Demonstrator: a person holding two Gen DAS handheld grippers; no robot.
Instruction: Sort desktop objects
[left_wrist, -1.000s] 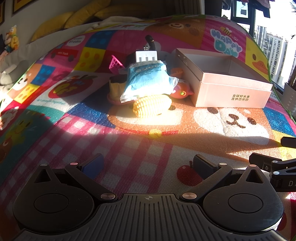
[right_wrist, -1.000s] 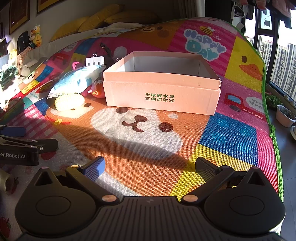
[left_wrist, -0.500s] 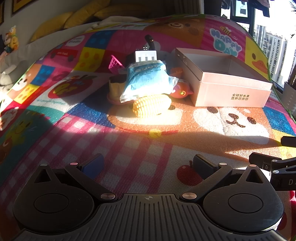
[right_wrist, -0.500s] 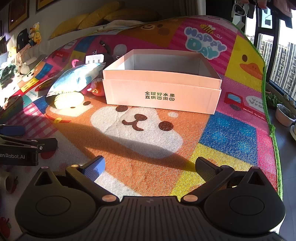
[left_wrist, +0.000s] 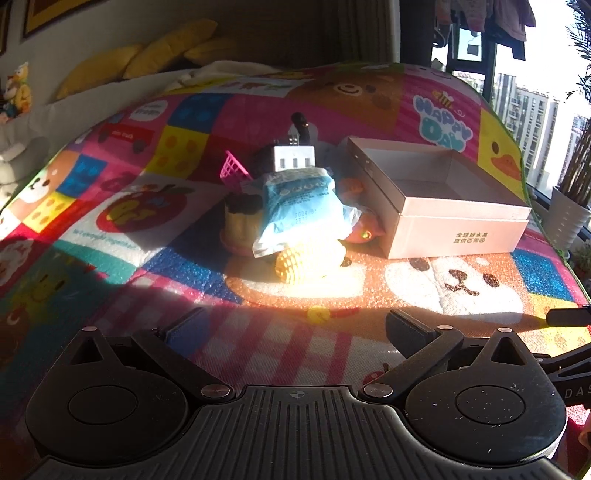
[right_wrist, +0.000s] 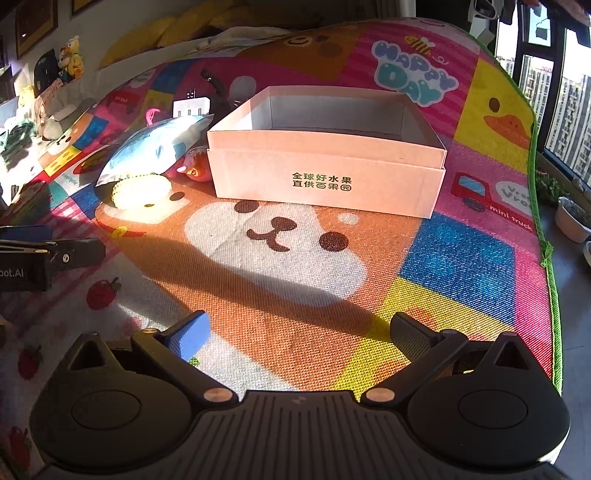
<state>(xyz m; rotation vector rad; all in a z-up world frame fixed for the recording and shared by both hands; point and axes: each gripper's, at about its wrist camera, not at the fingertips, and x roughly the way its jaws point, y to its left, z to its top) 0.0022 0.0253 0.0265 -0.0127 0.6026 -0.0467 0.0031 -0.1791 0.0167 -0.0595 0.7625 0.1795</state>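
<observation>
- Fingers of your left gripper (left_wrist: 295, 326) are spread wide at the bottom of the left wrist view, with nothing between them, only the pink checked part of the play mat (left_wrist: 110, 258) beneath.
- Your right gripper (right_wrist: 299, 332) is likewise released, its two fingers far apart and holding nothing, low in the right wrist view over the bear-face print.
- Each gripper shows in the other's view: the right one pokes in at the right edge of the left wrist view, the left one at the left edge of the right wrist view.
- Above centre in the left wrist view you have the pile to sort: a toy corn cob (left_wrist: 308, 260) in a sun patch at the front, with a blue snack bag (left_wrist: 301, 206) lying over its back.
- Left of the bag stands a yellow cup-like toy (left_wrist: 240, 225); behind it are a pink toy basket (left_wrist: 232, 168) and a white power strip (left_wrist: 294, 158).
- An orange-red toy (left_wrist: 364, 230) sits between the bag and the box, touching or nearly so.
- Your open cardboard box (right_wrist: 325, 162) sits in the upper centre of the right wrist view, just right of the pile, green print on its front wall.
- Yellow cushions (left_wrist: 147, 59) lie in the upper left beyond the mat.
</observation>
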